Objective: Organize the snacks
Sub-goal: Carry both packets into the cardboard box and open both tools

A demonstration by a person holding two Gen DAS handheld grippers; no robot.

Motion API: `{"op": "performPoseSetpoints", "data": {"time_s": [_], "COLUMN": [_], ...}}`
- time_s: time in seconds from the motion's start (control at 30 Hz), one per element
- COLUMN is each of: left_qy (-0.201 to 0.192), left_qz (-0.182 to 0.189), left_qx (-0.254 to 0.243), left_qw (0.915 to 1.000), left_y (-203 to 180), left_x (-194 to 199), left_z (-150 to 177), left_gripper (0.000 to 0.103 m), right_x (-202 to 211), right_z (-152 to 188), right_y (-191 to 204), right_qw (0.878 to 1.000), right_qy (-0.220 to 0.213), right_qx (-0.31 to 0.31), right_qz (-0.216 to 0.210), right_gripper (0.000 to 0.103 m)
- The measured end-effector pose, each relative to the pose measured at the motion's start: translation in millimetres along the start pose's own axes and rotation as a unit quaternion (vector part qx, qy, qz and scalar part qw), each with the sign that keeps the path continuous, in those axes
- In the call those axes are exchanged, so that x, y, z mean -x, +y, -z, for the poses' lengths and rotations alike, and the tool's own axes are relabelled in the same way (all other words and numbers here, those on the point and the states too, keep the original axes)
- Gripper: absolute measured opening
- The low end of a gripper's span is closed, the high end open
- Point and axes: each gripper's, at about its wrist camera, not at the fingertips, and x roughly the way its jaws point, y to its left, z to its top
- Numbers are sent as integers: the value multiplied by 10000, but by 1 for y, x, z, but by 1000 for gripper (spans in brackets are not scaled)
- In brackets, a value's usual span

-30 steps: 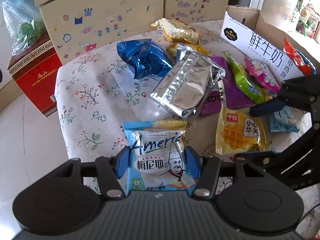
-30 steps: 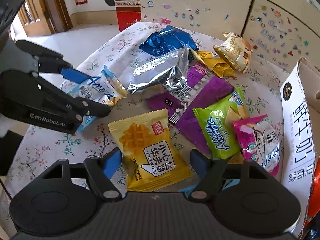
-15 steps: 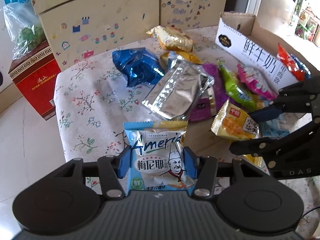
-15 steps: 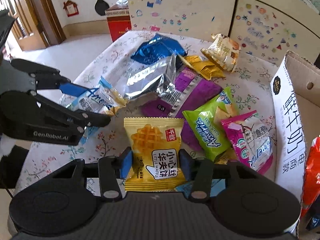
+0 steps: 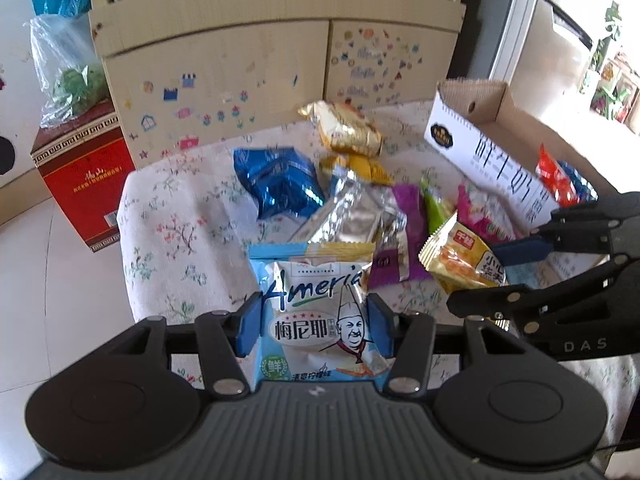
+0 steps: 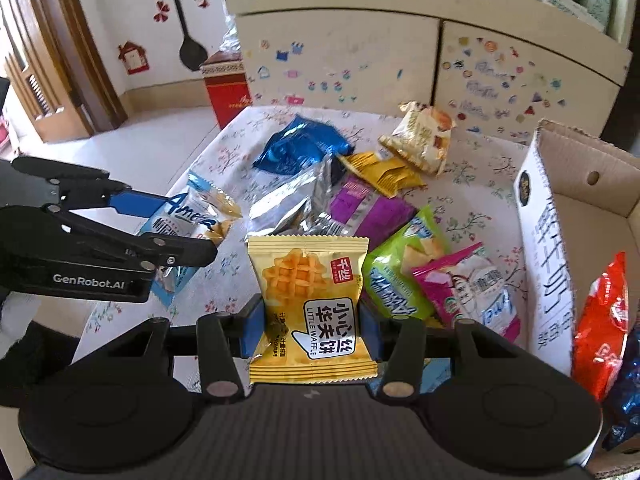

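Note:
My left gripper (image 5: 314, 330) is shut on a light blue and white cracker packet (image 5: 316, 312), held above the flowered tablecloth (image 5: 176, 240). In the right wrist view that same gripper (image 6: 172, 224) and its blue packet (image 6: 188, 224) appear at the left. My right gripper (image 6: 312, 330) is shut on a yellow waffle packet (image 6: 310, 300), also lifted off the cloth; the left wrist view shows this waffle packet (image 5: 460, 256) at the right. More snacks lie in a heap: a silver pouch (image 5: 352, 216), a dark blue bag (image 5: 280, 184), a purple packet (image 6: 368, 208), a green packet (image 6: 404, 272), a pink packet (image 6: 468, 284).
A white cardboard box (image 6: 548, 240) stands open at the table's right edge, with a red bag (image 6: 604, 320) inside. A gold bag (image 6: 424, 136) and a yellow packet (image 6: 384, 172) lie at the back. A stickered cabinet (image 5: 260, 72) rises behind, a red carton (image 5: 84, 176) on the floor.
My right gripper closed on the yellow waffle packet and lifted it off the cloth. My left gripper rose with the blue packet, so the table looks farther below in both views.

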Motion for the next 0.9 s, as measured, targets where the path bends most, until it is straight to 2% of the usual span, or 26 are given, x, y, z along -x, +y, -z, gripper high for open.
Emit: {"op": "performPoseSetpoints", "data": {"time_s": [0.4,0.6,0.9], "left_qy": [-465,-725,-890], "left_qz": [115,456,1029], "left_qx": [195,259,212], "left_qw": [9987,9960,9905], "left_y": [-19,-41,-85], "left_x": [8,10,0], "left_z": [-30,-46,-63], "left_gripper": [53,53,53], "right_x": [36,57,95], "right_z": [-14,-16,-11], "right_y": [-24,-50,-87], "right_qw": [9963,9885,9713], "right_qy": [-577,-885,-1308], "right_qx": [-565,-1110,-1804], "right_qz": [292,522,835], "right_gripper": [56,56,56]}}
